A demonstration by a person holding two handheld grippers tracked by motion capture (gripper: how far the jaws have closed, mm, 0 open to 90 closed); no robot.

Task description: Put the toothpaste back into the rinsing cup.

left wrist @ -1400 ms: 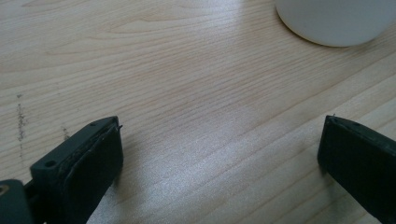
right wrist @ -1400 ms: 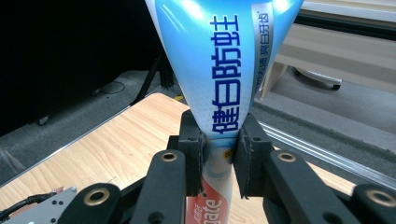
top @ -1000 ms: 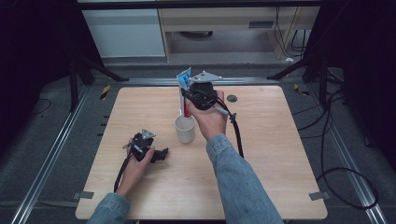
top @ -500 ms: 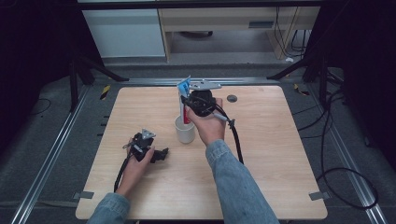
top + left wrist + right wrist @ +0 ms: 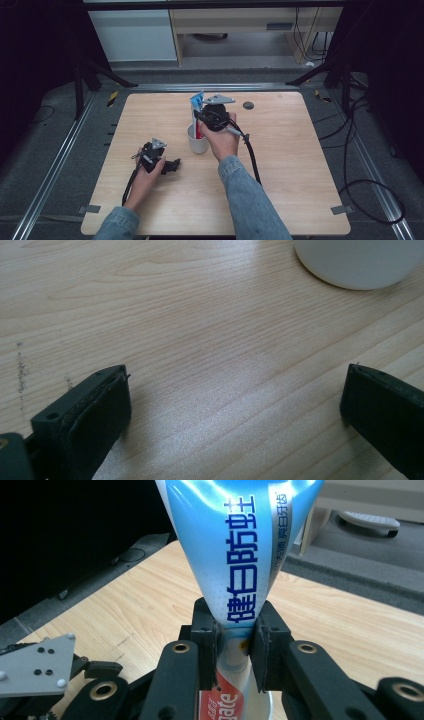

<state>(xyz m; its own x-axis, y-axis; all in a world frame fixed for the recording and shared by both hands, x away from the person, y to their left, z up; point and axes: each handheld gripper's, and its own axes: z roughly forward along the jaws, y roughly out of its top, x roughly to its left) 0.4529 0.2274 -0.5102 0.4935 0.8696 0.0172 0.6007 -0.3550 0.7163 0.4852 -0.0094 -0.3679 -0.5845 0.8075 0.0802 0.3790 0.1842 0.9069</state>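
Over the middle of the wooden table, the right gripper pinches a toothpaste tube upright, its lower end inside the white cup. The left gripper rests on the table near the cup, jaws spread with nothing between them.

Wooden table, grey floor

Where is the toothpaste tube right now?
In the high view the toothpaste tube stands mid-table, pinched by the right gripper, its lower end inside the white cup.
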